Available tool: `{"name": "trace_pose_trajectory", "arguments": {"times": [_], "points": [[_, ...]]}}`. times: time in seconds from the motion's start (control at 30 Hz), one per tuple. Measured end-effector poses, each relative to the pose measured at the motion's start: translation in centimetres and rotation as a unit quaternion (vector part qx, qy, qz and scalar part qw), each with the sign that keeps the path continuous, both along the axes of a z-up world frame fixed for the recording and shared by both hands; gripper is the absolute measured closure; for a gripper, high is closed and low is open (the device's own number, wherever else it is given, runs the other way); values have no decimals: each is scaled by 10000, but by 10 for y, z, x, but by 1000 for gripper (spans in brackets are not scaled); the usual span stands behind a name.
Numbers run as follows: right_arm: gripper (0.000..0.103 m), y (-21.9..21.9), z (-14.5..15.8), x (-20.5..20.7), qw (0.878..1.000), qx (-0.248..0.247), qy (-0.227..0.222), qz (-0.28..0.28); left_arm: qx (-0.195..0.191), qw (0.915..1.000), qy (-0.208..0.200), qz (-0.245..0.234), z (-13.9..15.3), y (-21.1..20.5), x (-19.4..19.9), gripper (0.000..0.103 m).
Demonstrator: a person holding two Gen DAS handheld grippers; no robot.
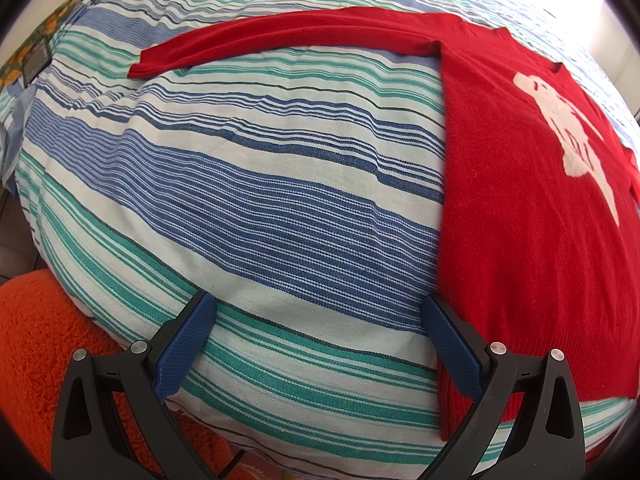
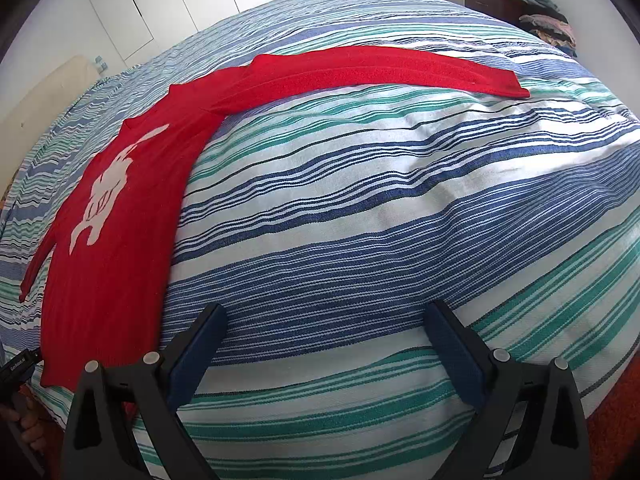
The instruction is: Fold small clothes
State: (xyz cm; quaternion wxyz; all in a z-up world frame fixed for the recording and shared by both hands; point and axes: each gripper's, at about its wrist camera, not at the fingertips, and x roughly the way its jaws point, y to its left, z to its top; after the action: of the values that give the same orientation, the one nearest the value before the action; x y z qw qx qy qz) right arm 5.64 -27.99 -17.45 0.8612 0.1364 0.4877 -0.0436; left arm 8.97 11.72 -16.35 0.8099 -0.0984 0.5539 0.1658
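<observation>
- Both grippers, left (image 1: 316, 316) and right (image 2: 324, 324), hover empty with fingers wide apart.
- The red sweater (image 1: 520, 208) lies flat on the striped bedspread (image 1: 260, 200), sleeves outstretched.
- Best start: pinch a sleeve cuff (image 2: 508, 84), fold inward smoothly.

We see the sweater (image 1: 520, 200) lying flat on the bed (image 1: 260, 200), its body near the bed's front edge. One sleeve (image 1: 280, 40) reaches out to the left of the sweater's body, the other sleeve (image 2: 380, 68) to its right, both lying on the bed. Our left hand-held gripper (image 1: 316, 312) hangs just left of the sweater's bottom corner; our right hand-held gripper (image 2: 324, 320) hangs just right of the sweater's body.
</observation>
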Motion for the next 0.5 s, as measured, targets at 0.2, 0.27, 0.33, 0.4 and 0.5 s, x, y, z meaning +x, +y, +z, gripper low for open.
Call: {"name": "trace_pose_trajectory", "arguments": {"times": [0.2, 0.27, 0.33, 0.4, 0.5], "points": [[5, 0, 0, 0, 10000, -2, 0, 0, 1, 10000, 1, 1, 0, 0, 0, 1], [5, 0, 0, 0, 10000, -3, 1, 0, 2, 10000, 0, 2, 0, -1, 0, 1], [5, 0, 0, 0, 10000, -2, 0, 0, 6, 10000, 0, 1, 0, -1, 0, 1], [5, 0, 0, -1, 10000, -4, 0, 1, 4, 10000, 0, 3, 0, -1, 0, 1], [5, 0, 0, -1, 10000, -6, 1, 1, 6, 10000, 0, 3, 0, -1, 0, 1]]}}
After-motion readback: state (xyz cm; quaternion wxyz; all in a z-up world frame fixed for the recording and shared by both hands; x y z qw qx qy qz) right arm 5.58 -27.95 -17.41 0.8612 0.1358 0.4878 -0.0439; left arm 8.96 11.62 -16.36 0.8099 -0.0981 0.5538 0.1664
